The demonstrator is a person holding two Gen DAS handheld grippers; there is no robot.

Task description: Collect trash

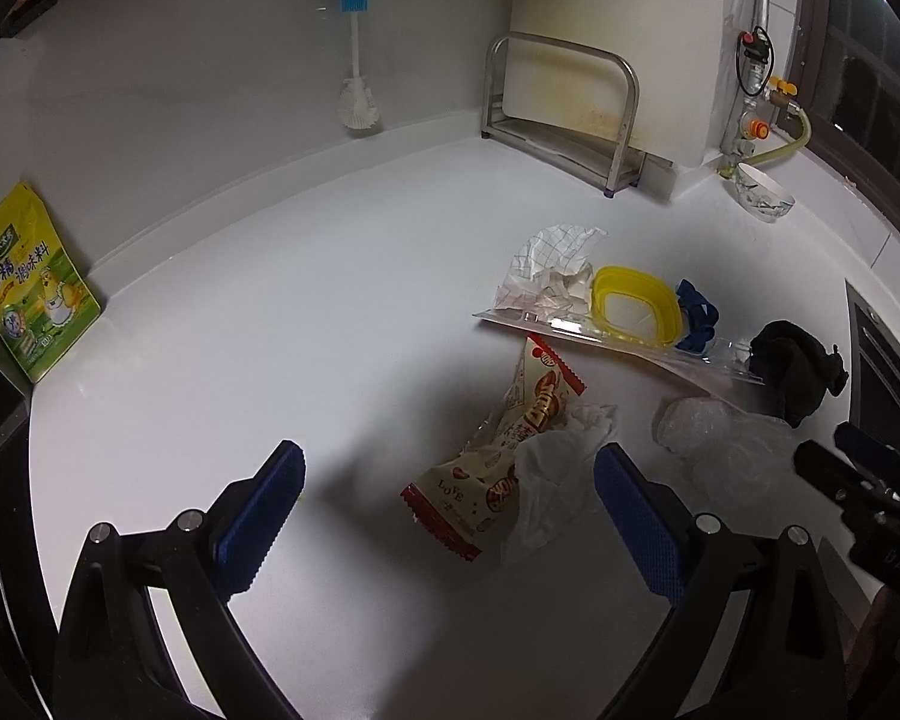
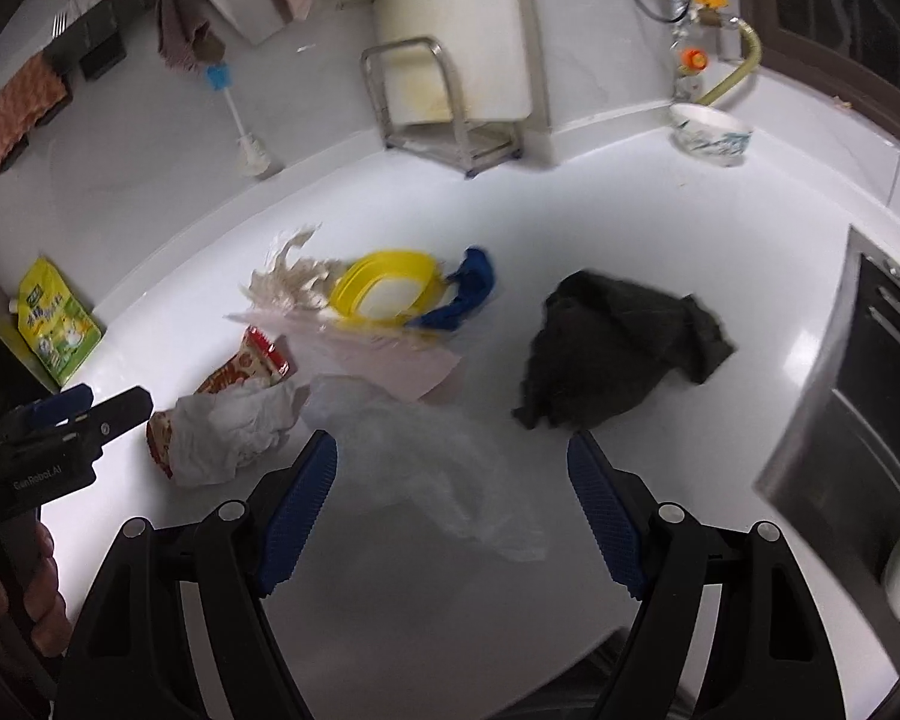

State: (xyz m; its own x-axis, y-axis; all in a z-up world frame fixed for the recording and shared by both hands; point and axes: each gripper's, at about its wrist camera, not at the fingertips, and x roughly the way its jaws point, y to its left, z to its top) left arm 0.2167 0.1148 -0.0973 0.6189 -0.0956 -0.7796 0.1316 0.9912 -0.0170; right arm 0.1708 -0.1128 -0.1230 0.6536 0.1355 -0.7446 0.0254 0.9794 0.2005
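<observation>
**Both hand-held grippers spread wide over the trash pile, nothing gripped**

Edges/room: white bench [image 1: 270, 312] has a large bare stretch on the left and in front of the pile. A raised back edge meets the wall. Left limit: yellow-green seasoning pouch [image 1: 36, 282] leaning at the wall end. Right limit: dark stove edge [image 2: 858, 396]. Back corner holds a metal rack [image 1: 561, 114] and a patterned bowl [image 2: 711, 132]; a bottle brush [image 1: 357, 60] hangs on the wall. All are well apart from the trash.

Trash, clustered centre-right:
- red-and-cream snack wrapper [image 1: 504, 450], flat, with a crumpled white tissue [image 1: 555, 474] lying on its right end
- clear plastic bag [image 2: 426, 468], just right of the tissue
- black crumpled bag [image 2: 618, 354], further right, apart from the clear bag
- behind these: yellow rimmed lid [image 1: 633, 303], blue scrap [image 1: 696, 315] touching it, torn clear packaging [image 1: 552, 276] and a pinkish sheet [image 2: 390, 360]

Pose:
- left hand-held gripper [image 1: 450, 516]: above the bench, jaws fully apart, wrapper and tissue lie between the fingers, right pad [image 1: 639, 525] just beside the tissue. Contact: cannot tell.
- right hand-held gripper [image 2: 453, 510]: jaws apart, over the clear bag, left pad [image 2: 297, 510] near the bag's edge. View is motion-blurred.
</observation>
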